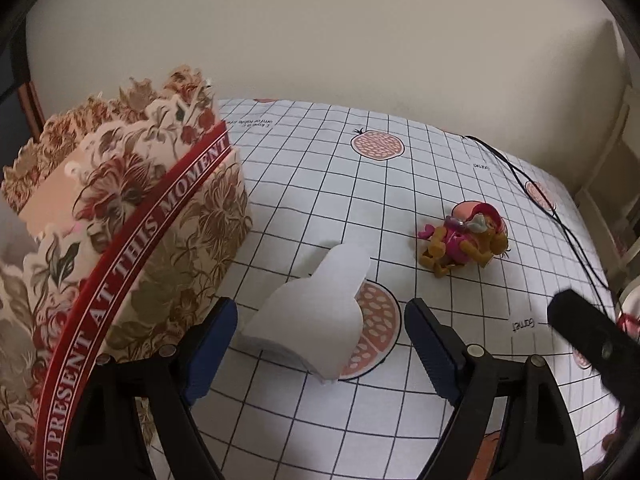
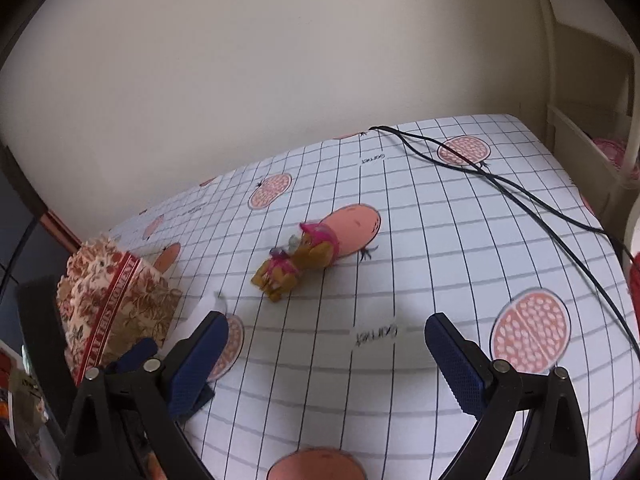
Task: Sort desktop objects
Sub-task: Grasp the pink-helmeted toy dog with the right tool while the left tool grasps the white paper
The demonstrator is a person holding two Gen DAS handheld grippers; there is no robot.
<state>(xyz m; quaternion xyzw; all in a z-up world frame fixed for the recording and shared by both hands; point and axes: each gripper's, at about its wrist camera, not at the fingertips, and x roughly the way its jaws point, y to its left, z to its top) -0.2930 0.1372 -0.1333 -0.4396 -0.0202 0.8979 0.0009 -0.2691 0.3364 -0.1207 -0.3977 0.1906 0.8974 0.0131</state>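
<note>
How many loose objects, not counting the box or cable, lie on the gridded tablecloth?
2. A white foam block lies beside the floral cardboard box, between the open left tongs. A small orange-and-pink toy figure lies mid-cloth. Others may sit hidden inside the box.

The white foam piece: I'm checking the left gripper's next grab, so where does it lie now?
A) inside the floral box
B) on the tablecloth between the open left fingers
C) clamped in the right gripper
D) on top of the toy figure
B: the white foam piece lies on the tablecloth between the open fingers of the left gripper, outside the floral box.
</note>
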